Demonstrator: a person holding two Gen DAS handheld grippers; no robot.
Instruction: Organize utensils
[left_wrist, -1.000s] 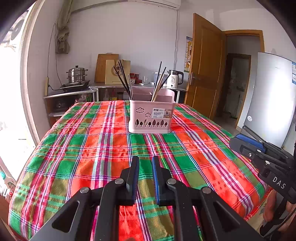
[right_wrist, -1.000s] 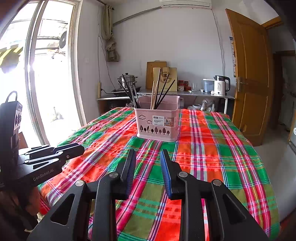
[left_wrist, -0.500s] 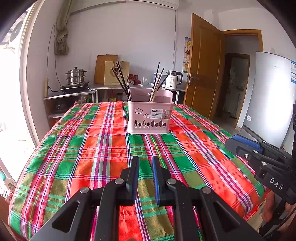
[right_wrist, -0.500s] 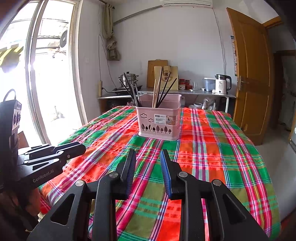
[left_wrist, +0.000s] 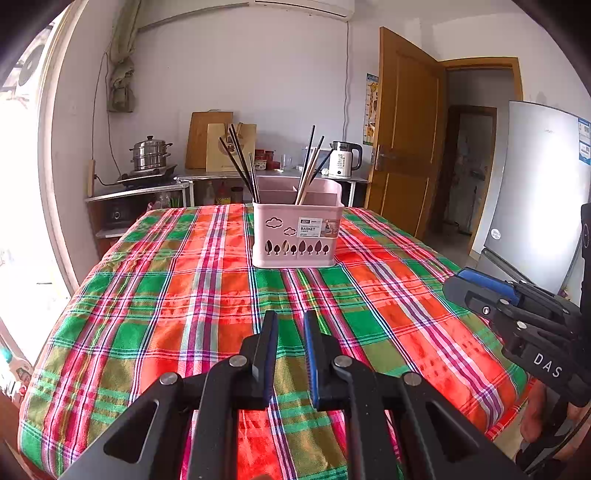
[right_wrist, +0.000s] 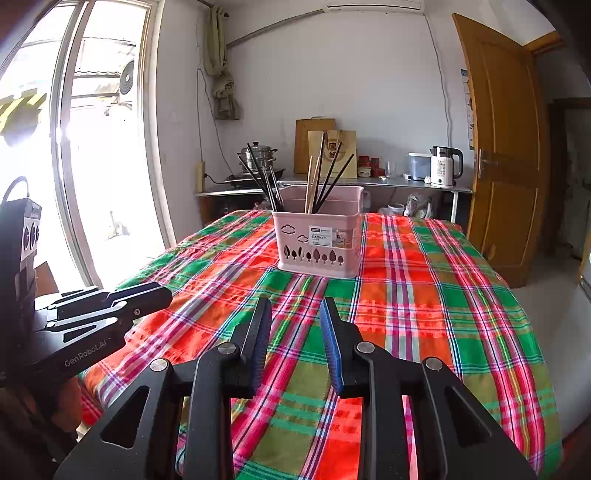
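A pink utensil basket (left_wrist: 295, 236) stands on the plaid tablecloth (left_wrist: 184, 295), also in the right wrist view (right_wrist: 319, 240). Dark chopsticks (left_wrist: 240, 162) lean in its left compartment; wooden and dark chopsticks (left_wrist: 310, 166) stand in another. My left gripper (left_wrist: 290, 325) is open a little, empty, held above the near part of the table. My right gripper (right_wrist: 295, 314) is open, empty, also near the table's front edge. Each gripper shows from the side in the other's view: the right one (left_wrist: 517, 314), the left one (right_wrist: 107, 310).
A counter (right_wrist: 332, 182) behind the table holds a steamer pot (left_wrist: 149, 153), cutting boards (left_wrist: 207, 140) and a white kettle (right_wrist: 443, 168). A wooden door (left_wrist: 406, 129) and a fridge (left_wrist: 543, 192) stand to the right. A large window (right_wrist: 74, 147) is on the left.
Both grippers have drawn back slightly from the basket, which looks a little smaller and farther. The gap between the fingers is unchanged.
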